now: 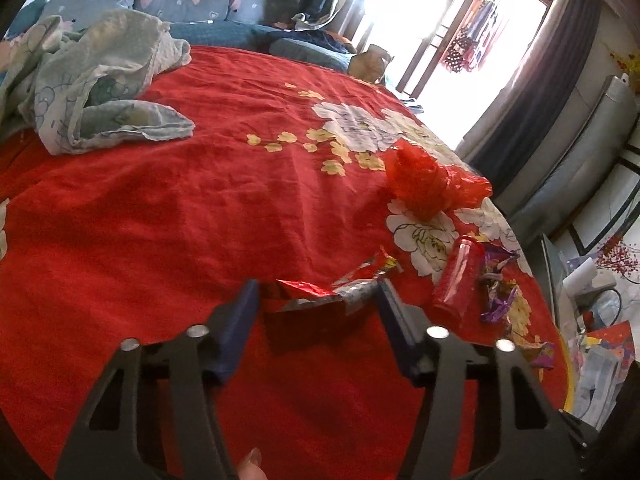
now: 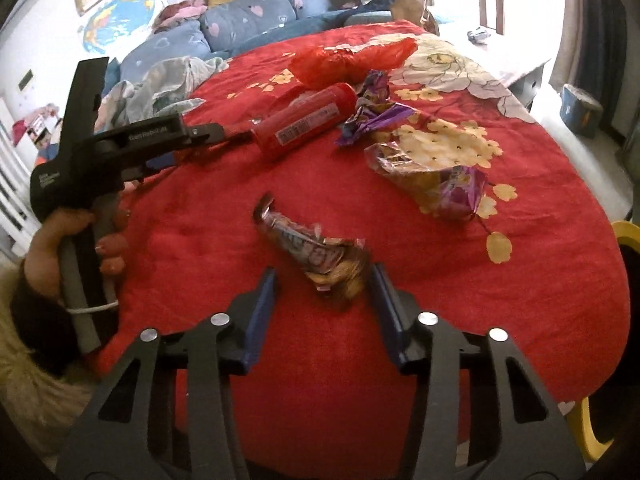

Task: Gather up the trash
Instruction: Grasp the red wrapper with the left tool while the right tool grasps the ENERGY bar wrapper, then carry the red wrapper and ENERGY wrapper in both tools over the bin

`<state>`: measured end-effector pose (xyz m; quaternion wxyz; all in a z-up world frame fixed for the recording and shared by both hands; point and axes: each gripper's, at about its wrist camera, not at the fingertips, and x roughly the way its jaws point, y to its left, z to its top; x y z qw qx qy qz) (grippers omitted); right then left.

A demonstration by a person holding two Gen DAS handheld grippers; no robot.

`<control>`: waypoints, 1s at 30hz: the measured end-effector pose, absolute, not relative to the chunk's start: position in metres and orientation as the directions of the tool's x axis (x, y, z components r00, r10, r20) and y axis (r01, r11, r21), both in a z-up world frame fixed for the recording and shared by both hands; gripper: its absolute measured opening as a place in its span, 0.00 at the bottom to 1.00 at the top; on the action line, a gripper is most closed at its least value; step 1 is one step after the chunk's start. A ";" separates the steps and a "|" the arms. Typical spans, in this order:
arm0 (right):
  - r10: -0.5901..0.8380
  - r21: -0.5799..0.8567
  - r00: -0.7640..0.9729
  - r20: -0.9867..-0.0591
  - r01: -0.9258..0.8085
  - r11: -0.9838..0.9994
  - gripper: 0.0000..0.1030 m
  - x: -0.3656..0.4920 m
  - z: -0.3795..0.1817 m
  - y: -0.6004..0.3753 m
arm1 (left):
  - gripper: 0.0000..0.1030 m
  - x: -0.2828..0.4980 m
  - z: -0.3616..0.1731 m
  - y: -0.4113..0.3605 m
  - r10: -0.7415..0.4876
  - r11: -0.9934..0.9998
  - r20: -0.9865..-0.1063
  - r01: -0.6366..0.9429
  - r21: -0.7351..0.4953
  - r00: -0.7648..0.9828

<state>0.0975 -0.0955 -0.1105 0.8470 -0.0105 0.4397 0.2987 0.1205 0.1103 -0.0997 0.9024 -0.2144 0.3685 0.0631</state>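
Two grippers, left gripper [image 1: 316, 300], right gripper [image 2: 322, 284], four wrappers

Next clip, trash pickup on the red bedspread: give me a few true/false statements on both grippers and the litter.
1. The right gripper has open jaws around a crumpled wrapper. True.
2. The left gripper is shut on the red bottle. False: its jaws are open, and the bottle lies to its right.
3. A red plastic bag lies beyond the bottle. True.
4. The bottle stands upright. False: it lies on its side.
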 end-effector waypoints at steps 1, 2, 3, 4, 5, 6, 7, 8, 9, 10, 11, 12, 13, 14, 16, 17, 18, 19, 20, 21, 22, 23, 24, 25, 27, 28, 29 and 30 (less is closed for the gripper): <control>0.498 0.250 0.435 -0.750 -0.511 0.823 0.30 0.098 -0.110 -0.097 | 0.44 0.121 -0.100 0.110 -0.050 0.899 -0.690 -0.268 -0.346 0.722; 0.500 0.254 0.435 -0.749 -0.508 0.823 0.27 0.099 -0.111 -0.098 | 0.41 0.121 -0.100 0.109 -0.055 0.900 -0.689 -0.264 -0.348 0.723; 0.502 0.258 0.434 -0.748 -0.506 0.823 0.25 0.100 -0.110 -0.100 | 0.39 0.121 -0.100 0.108 -0.059 0.900 -0.688 -0.259 -0.350 0.723; 0.504 0.261 0.432 -0.748 -0.507 0.821 0.25 0.101 -0.110 -0.100 | 0.36 0.121 -0.099 0.108 -0.065 0.901 -0.686 -0.254 -0.353 0.724; 0.507 0.263 0.429 -0.748 -0.509 0.819 0.25 0.101 -0.110 -0.101 | 0.32 0.121 -0.099 0.107 -0.070 0.901 -0.684 -0.247 -0.355 0.727; 0.509 0.265 0.429 -0.746 -0.510 0.819 0.25 0.101 -0.109 -0.102 | 0.30 0.122 -0.098 0.107 -0.074 0.902 -0.682 -0.243 -0.357 0.728; 0.511 0.267 0.428 -0.745 -0.511 0.817 0.25 0.101 -0.108 -0.102 | 0.27 0.121 -0.097 0.106 -0.080 0.903 -0.680 -0.236 -0.359 0.729; 0.514 0.269 0.427 -0.744 -0.513 0.815 0.25 0.101 -0.107 -0.102 | 0.23 0.121 -0.096 0.105 -0.085 0.903 -0.677 -0.230 -0.362 0.731; 0.515 0.268 0.428 -0.742 -0.515 0.814 0.22 0.101 -0.106 -0.103 | 0.22 0.120 -0.096 0.105 -0.084 0.903 -0.676 -0.230 -0.362 0.733; 0.517 0.267 0.428 -0.741 -0.518 0.813 0.20 0.101 -0.106 -0.103 | 0.22 0.120 -0.095 0.105 -0.088 0.903 -0.672 -0.227 -0.366 0.735; 0.517 0.267 0.428 -0.741 -0.518 0.812 0.18 0.101 -0.105 -0.103 | 0.21 0.120 -0.094 0.106 -0.091 0.901 -0.671 -0.226 -0.370 0.736; 0.518 0.269 0.428 -0.741 -0.518 0.812 0.17 0.102 -0.105 -0.104 | 0.21 0.119 -0.093 0.107 -0.096 0.898 -0.667 -0.225 -0.379 0.739; 0.518 0.269 0.428 -0.740 -0.519 0.812 0.17 0.102 -0.105 -0.104 | 0.21 0.118 -0.091 0.108 -0.101 0.894 -0.662 -0.224 -0.387 0.743; 0.518 0.267 0.429 -0.740 -0.520 0.812 0.16 0.102 -0.105 -0.104 | 0.20 0.118 -0.090 0.108 -0.103 0.893 -0.659 -0.222 -0.391 0.745; 0.520 0.264 0.434 -0.736 -0.523 0.810 0.15 0.101 -0.103 -0.104 | 0.20 0.116 -0.085 0.109 -0.104 0.893 -0.649 -0.217 -0.395 0.754; 0.520 0.260 0.437 -0.734 -0.526 0.810 0.14 0.100 -0.101 -0.104 | 0.20 0.114 -0.082 0.109 -0.105 0.892 -0.643 -0.214 -0.398 0.758; 0.520 0.254 0.443 -0.730 -0.530 0.809 0.14 0.099 -0.099 -0.104 | 0.20 0.114 -0.080 0.109 -0.106 0.892 -0.639 -0.211 -0.400 0.762; 0.520 0.250 0.448 -0.727 -0.533 0.808 0.14 0.099 -0.097 -0.104 | 0.20 0.113 -0.077 0.109 -0.107 0.892 -0.635 -0.207 -0.401 0.765; 0.523 0.247 0.452 -0.723 -0.537 0.806 0.14 0.098 -0.094 -0.104 | 0.20 0.112 -0.074 0.108 -0.108 0.893 -0.630 -0.204 -0.402 0.769; 0.525 0.246 0.456 -0.719 -0.540 0.805 0.14 0.098 -0.092 -0.105 | 0.19 0.111 -0.070 0.107 -0.115 0.892 -0.621 -0.194 -0.408 0.775; 0.527 0.244 0.462 -0.713 -0.541 0.805 0.14 0.097 -0.089 -0.106 | 0.19 0.110 -0.068 0.107 -0.123 0.891 -0.614 -0.186 -0.414 0.779; 0.529 0.245 0.467 -0.709 -0.540 0.805 0.14 0.097 -0.087 -0.107 | 0.19 0.109 -0.065 0.105 -0.129 0.890 -0.608 -0.178 -0.419 0.784; 0.531 0.247 0.470 -0.705 -0.538 0.805 0.14 0.097 -0.085 -0.108 | 0.19 0.108 -0.059 0.102 -0.134 0.893 -0.598 -0.165 -0.419 0.790; 0.532 0.250 0.474 -0.701 -0.536 0.806 0.14 0.097 -0.083 -0.110 | 0.19 0.107 -0.056 0.099 -0.140 0.897 -0.591 -0.152 -0.416 0.795; 0.532 0.250 0.491 -0.690 -0.528 0.812 0.14 0.098 -0.077 -0.115 | 0.19 0.105 -0.049 0.094 -0.150 0.899 -0.576 -0.131 -0.417 0.803; 0.532 0.250 0.496 -0.687 -0.526 0.813 0.14 0.098 -0.075 -0.117 | 0.19 0.104 -0.046 0.090 -0.157 0.901 -0.569 -0.119 -0.418 0.807; 0.532 0.250 0.505 -0.680 -0.522 0.816 0.14 0.098 -0.071 -0.121 | 0.19 0.103 -0.041 0.086 -0.166 0.902 -0.560 -0.105 -0.419 0.812; 0.531 0.250 0.513 -0.674 -0.518 0.818 0.14 0.099 -0.069 -0.123 | 0.19 0.102 -0.039 0.085 -0.172 0.902 -0.555 -0.097 -0.421 0.814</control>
